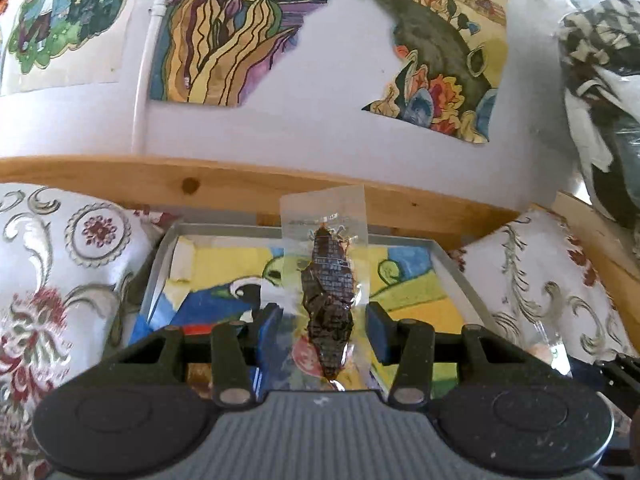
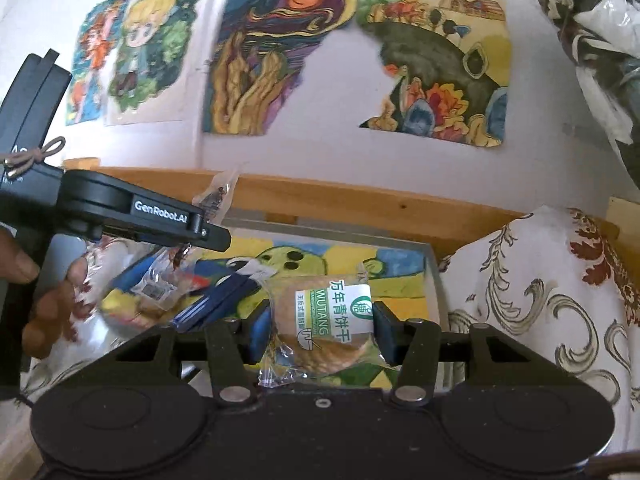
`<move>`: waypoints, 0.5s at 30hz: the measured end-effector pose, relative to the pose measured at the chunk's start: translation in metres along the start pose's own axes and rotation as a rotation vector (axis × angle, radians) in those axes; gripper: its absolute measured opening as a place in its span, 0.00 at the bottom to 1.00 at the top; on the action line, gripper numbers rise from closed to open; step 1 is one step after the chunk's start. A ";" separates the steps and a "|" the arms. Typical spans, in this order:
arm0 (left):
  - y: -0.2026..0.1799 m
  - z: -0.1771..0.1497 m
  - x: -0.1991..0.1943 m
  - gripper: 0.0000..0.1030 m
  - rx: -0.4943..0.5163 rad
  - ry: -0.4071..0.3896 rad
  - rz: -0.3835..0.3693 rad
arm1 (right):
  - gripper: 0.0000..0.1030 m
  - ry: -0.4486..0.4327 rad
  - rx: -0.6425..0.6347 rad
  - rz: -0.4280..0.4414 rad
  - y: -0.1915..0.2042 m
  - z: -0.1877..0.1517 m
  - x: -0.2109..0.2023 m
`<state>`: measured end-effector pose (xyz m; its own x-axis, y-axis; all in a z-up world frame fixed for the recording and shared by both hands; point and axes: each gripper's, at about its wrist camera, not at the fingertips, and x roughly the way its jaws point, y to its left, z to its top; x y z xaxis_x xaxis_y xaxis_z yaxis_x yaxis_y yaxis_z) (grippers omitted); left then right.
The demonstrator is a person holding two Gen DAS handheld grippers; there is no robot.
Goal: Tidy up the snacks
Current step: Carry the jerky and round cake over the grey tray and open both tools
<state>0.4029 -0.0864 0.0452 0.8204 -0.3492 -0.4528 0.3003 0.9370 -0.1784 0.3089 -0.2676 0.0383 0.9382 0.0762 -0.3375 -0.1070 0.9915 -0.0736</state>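
1. The dark snack (image 1: 330,304) is a brown piece sealed in a clear packet with small white print. It stands upright between the fingers of the left gripper (image 1: 324,326), over the tray (image 1: 452,268).
2. The 2 blue pads (image 1: 378,332) of the left gripper press on the edges of the clear packet, so the jaws are closed around it to about the width of the packet. The top of the packet rises above the far rim of the tray.
3. The biscuit (image 2: 328,324) is round and golden, in a clear wrapper with a green and white label that reads WUTANG. It sits between the fingers of the right gripper (image 2: 322,328), also over the tray (image 2: 434,276).
4. The jaws of the right gripper stand partly apart and touch both sides of the wrapper, so they hold it.
5. In the right wrist view the left gripper (image 2: 208,236) is over the left part of the tray, and the dark snack (image 2: 214,196) sticks up from its tip. A hand (image 2: 52,304) holds this gripper from below.
6. Inside the tray lies a colourful drawing (image 2: 316,264), and at its left side some more packets (image 2: 156,292).
7. The tray rests between 2 patterned cushions (image 1: 60,272), in front of a wooden rail (image 1: 240,184).
8. Behind the rail, paintings (image 1: 240,40) are fixed on the white wall.
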 end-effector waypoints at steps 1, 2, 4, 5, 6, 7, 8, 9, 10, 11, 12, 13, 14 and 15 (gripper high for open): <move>0.000 0.000 0.004 0.49 0.001 0.001 0.000 | 0.52 0.004 0.005 -0.004 0.000 0.002 0.005; 0.000 -0.001 0.010 0.49 0.002 0.002 0.001 | 0.52 0.009 0.009 -0.008 0.000 0.003 0.012; -0.002 -0.005 0.020 0.49 0.005 0.008 0.008 | 0.52 0.019 0.010 -0.018 0.002 0.004 0.023; -0.002 -0.007 0.024 0.49 -0.001 0.017 0.008 | 0.52 0.027 0.013 -0.017 0.002 0.004 0.029; -0.001 -0.010 0.028 0.49 -0.018 0.028 0.005 | 0.52 0.036 0.019 -0.014 0.002 0.003 0.034; 0.001 -0.013 0.031 0.49 -0.039 0.039 0.001 | 0.52 0.043 0.024 -0.013 0.002 0.002 0.038; 0.003 -0.015 0.034 0.49 -0.060 0.047 -0.003 | 0.52 0.050 0.024 -0.016 0.002 0.001 0.042; 0.004 -0.018 0.037 0.49 -0.071 0.054 -0.005 | 0.52 0.056 0.021 -0.020 0.003 -0.001 0.045; 0.004 -0.020 0.039 0.49 -0.074 0.059 -0.004 | 0.52 0.066 0.019 -0.025 0.004 -0.004 0.048; 0.004 -0.022 0.042 0.49 -0.070 0.066 -0.001 | 0.52 0.077 0.017 -0.027 0.004 -0.006 0.052; 0.004 -0.024 0.045 0.49 -0.066 0.073 0.001 | 0.52 0.087 0.013 -0.029 0.005 -0.008 0.055; 0.004 -0.024 0.047 0.49 -0.064 0.078 0.001 | 0.52 0.096 0.008 -0.032 0.005 -0.011 0.058; 0.005 -0.026 0.049 0.49 -0.063 0.082 0.002 | 0.52 0.102 0.004 -0.036 0.006 -0.013 0.061; 0.005 -0.027 0.050 0.49 -0.064 0.085 0.002 | 0.52 0.109 0.005 -0.040 0.006 -0.015 0.063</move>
<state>0.4326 -0.0995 -0.0018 0.7761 -0.3496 -0.5248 0.2649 0.9360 -0.2318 0.3629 -0.2586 0.0025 0.9005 0.0248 -0.4342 -0.0683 0.9940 -0.0849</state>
